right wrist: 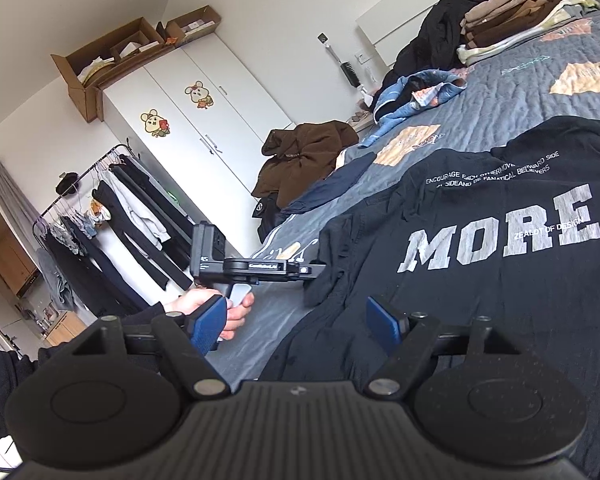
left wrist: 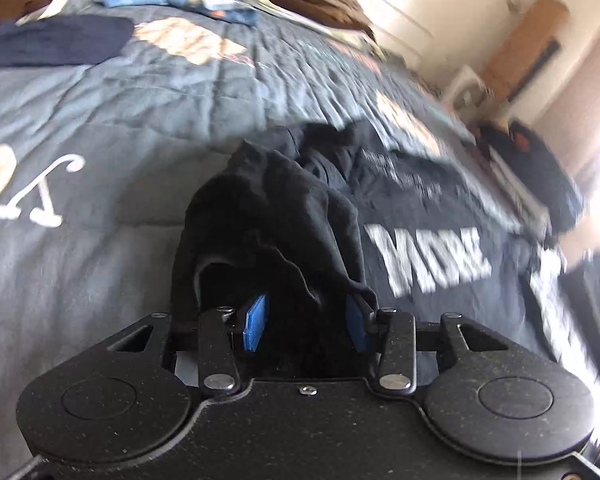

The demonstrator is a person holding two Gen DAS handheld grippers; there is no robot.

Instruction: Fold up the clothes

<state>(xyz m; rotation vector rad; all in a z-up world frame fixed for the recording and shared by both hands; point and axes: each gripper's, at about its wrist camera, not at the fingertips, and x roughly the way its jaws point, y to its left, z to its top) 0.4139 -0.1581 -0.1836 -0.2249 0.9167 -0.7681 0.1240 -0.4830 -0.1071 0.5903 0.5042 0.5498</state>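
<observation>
**Sleeve fold on the black T-shirt**

The left gripper (left wrist: pixel 306 322) has its blue pads parted, bunched sleeve cloth lying loose between them. The black T-shirt (right wrist: pixel 480 280) lies on the bed (right wrist: pixel 512 92). The right gripper (right wrist: pixel 302 320) hangs released, empty. Lay the sleeve flat, smooth wrinkles first.

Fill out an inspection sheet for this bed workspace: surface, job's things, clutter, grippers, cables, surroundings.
Surface: grey-blue quilted bedspread, wrinkled.
Job's things: black T-shirt printed MORE, spread out, one part bunched at the left gripper.
Clutter: folded stack, blue garment, brown jacket, navy item.
Grippers: left gripper has black fabric between its blue pads, which stand apart; right gripper open, empty.
Cables: nothing seen.
Surroundings: white wardrobe, cardboard boxes on top, clothes rack.
</observation>
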